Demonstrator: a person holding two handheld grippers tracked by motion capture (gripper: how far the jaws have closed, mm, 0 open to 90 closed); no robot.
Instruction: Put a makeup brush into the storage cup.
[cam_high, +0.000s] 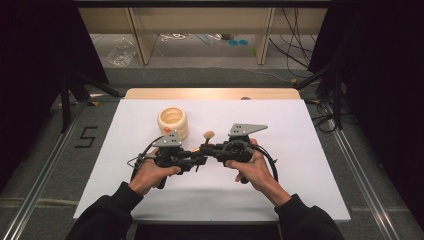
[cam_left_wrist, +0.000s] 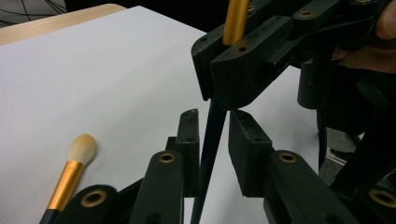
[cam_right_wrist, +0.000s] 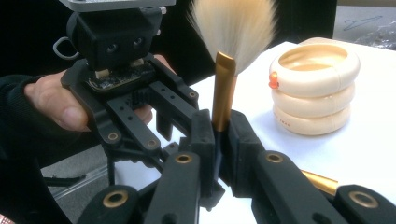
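- High view: both tools meeting in front of the cream ringed holder (cam_high: 173, 122), toward the person, over the white counter (cam_high: 300, 190)
- Makeup brush (cam_right_wrist: 224, 88) upright between them, bristles up, nearer the person than the holder and clear of it
- Right tool (cam_right_wrist: 217, 126) pressed together on the brush where the gold ferrule meets the dark handle; probably gripped high to leave the lower handle free for the other tool
- Left tool (cam_left_wrist: 212, 121) spread, one jaw on each side of the dark handle below the right tool's grip, with a gap visible on one side; looks like a hand-over being lined up, not yet a pinch
- Upright hold judged to suit dropping the brush handle-first into the holder's open top
- Second brush (cam_left_wrist: 70, 172) flat on the counter, on the person's side of the holder, touched by neither tool
- Left hand (cam_high: 150, 172) and right hand (cam_high: 255, 167) low over the counter, forearms angled inward, tools pointed at each other, grey plates facing up
- Holder standing alone farther back, apart from both tools
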